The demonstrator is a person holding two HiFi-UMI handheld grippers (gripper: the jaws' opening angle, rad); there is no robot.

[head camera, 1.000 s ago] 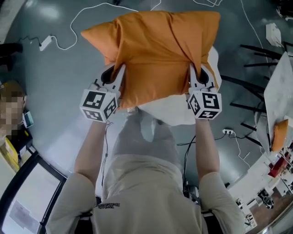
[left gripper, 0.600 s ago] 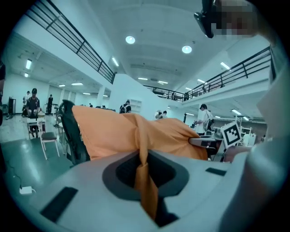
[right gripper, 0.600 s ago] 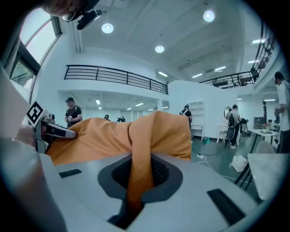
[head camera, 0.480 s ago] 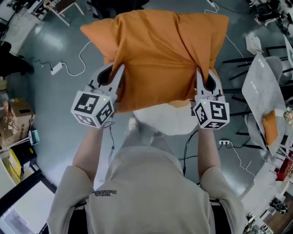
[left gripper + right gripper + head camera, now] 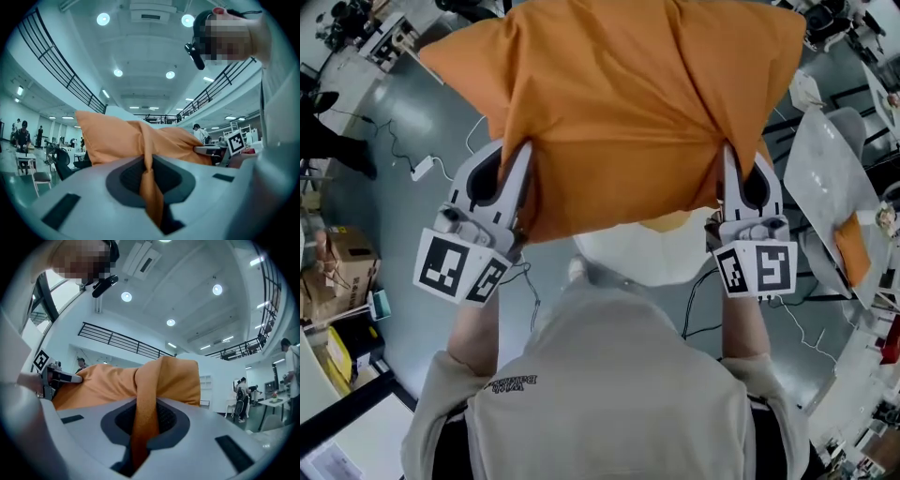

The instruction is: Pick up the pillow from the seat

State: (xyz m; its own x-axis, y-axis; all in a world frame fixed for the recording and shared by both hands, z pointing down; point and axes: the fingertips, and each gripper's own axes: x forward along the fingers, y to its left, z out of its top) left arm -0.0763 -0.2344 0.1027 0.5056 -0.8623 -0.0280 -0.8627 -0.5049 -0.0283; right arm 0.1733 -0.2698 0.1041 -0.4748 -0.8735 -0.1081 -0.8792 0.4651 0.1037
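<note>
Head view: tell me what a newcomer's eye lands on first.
The big orange pillow fills the top of the frame, held in the air. The left gripper and right gripper each pinch a fold of its near edge. Below it sits the white seat.

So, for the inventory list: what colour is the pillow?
Plain orange pillow; the head view shows it best.

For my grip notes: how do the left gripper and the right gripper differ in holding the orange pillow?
The left gripper pinches the pillow at its lower left edge; the right gripper pinches its lower right edge. In the head view, the left gripper leans inward, its marker cube showing two faces; the right gripper's marker cube shows one face squarely. Both are shut on a fold of fabric.
</note>
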